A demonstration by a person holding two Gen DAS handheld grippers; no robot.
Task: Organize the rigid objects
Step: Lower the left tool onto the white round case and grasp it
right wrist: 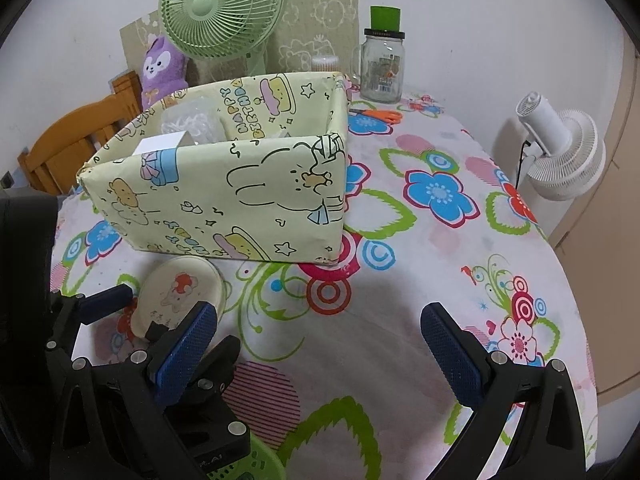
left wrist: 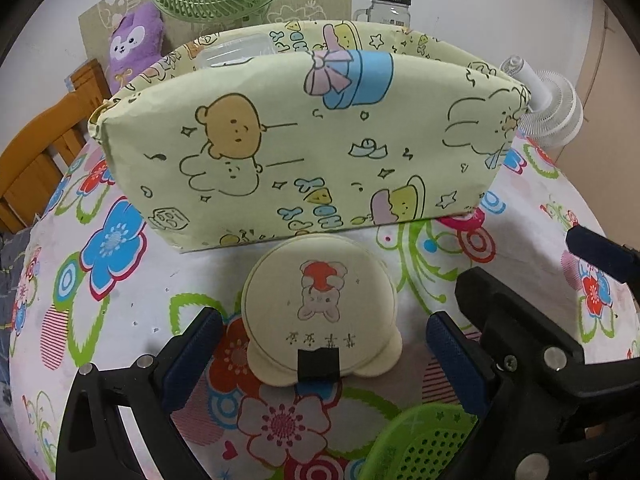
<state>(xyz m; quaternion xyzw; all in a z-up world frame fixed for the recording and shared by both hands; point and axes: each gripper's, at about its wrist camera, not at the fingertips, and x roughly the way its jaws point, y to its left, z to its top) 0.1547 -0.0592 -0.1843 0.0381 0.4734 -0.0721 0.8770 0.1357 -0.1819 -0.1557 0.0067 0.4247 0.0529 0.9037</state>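
the left claw (left wrist: pixel 320 344) is spread wide and low over the tabletop (left wrist: pixel 132 320), its blue pads on either side of the cream bear-shaped compact (left wrist: pixel 320 316) without touching it. the compact lies flat on the floral cloth, lid up with a small cartoon print, and a black tab at its 6 o'clock edge. just past its 12 o'clock edge stands the paper-wrapped box (left wrist: pixel 280 152), open at the top, with clear plastic items and a white card already inside.

the right claw (right wrist: pixel 320 344) is also wide open and holds nothing; it hovers over bare cloth, with the compact off at its 10 o'clock and the box at its 11 o'clock. a green perforated piece (left wrist: pixel 420 440) sits at 5 o'clock in the left view; what it is cannot be told.

the step in hand looks like the approach to a grasp on the compact. the next move likely calls for closing the left pads squarely on the round rim, then lifting high enough to clear the box's near wall before lowering it inside.
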